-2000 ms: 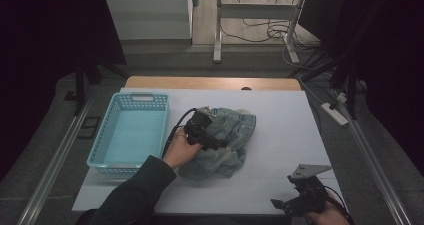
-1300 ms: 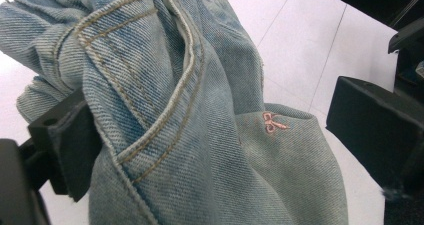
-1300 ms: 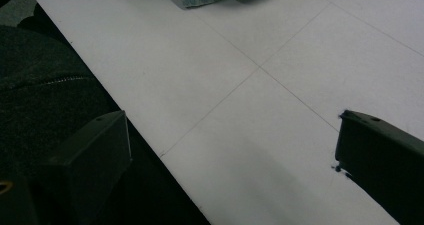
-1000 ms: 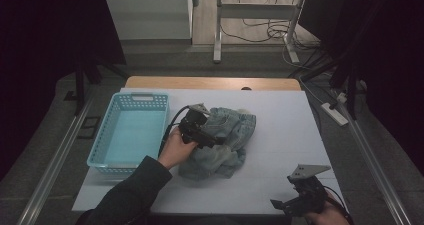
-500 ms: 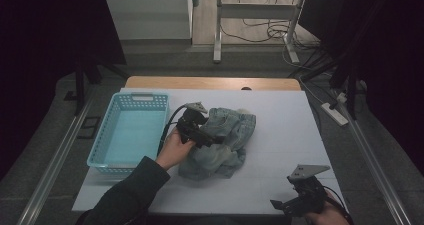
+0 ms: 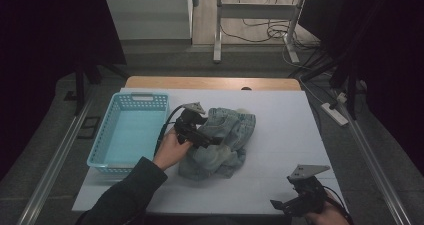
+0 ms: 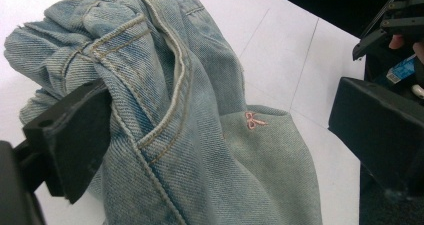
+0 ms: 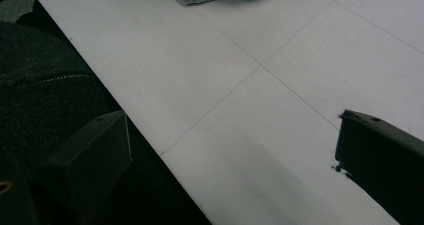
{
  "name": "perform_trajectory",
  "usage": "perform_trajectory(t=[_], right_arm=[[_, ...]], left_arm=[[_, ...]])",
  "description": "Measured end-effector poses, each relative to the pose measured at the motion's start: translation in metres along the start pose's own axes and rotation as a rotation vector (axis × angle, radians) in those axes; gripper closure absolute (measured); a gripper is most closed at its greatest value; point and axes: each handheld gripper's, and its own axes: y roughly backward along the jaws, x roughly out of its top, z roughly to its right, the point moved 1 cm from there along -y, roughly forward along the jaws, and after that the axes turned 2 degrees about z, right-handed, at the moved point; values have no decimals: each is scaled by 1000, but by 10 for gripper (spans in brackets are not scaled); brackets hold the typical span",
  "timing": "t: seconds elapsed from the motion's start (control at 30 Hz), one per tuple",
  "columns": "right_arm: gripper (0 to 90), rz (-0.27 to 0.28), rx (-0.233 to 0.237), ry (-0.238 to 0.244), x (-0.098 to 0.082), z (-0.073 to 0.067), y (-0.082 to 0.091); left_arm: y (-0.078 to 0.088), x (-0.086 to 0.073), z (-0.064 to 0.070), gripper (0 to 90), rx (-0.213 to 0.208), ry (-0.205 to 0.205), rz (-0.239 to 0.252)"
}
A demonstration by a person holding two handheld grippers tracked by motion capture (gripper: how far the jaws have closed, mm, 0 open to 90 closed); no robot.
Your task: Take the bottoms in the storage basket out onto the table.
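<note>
A crumpled pair of light blue jeans (image 6: 227, 135) lies in the middle of the white table (image 6: 285, 130). My left gripper (image 6: 210, 140), held by a hand, rests on the left side of the heap. In the left gripper view its jaws stand wide apart around a denim fold with a pocket seam (image 7: 165, 115). The left gripper (image 7: 225, 135) is open; one pad (image 7: 75, 145) touches the cloth and the other stays clear of it. My right gripper (image 6: 286, 205) hovers at the table's front right edge, open and holding nothing (image 8: 230, 150).
A light blue plastic basket (image 6: 102, 152) stands at the table's left side, close beside the jeans. The table's front edge (image 8: 150, 140) runs under the right gripper, with a dark sleeve (image 8: 45, 85) beyond it. Cables and table legs lie on the floor behind.
The left gripper has shifted slightly to the left on the jeans. The right gripper has hardly moved.
</note>
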Motion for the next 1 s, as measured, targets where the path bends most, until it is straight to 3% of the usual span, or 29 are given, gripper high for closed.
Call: perform_trajectory(t=[0.47, 1.0], right_arm=[[13, -1, -1, 0, 0, 0, 0], [13, -5, 0, 3, 0, -1, 0]], left_arm=[[6, -3, 8, 28, 18, 24, 19], [15, -11, 11, 38, 15, 15, 46]])
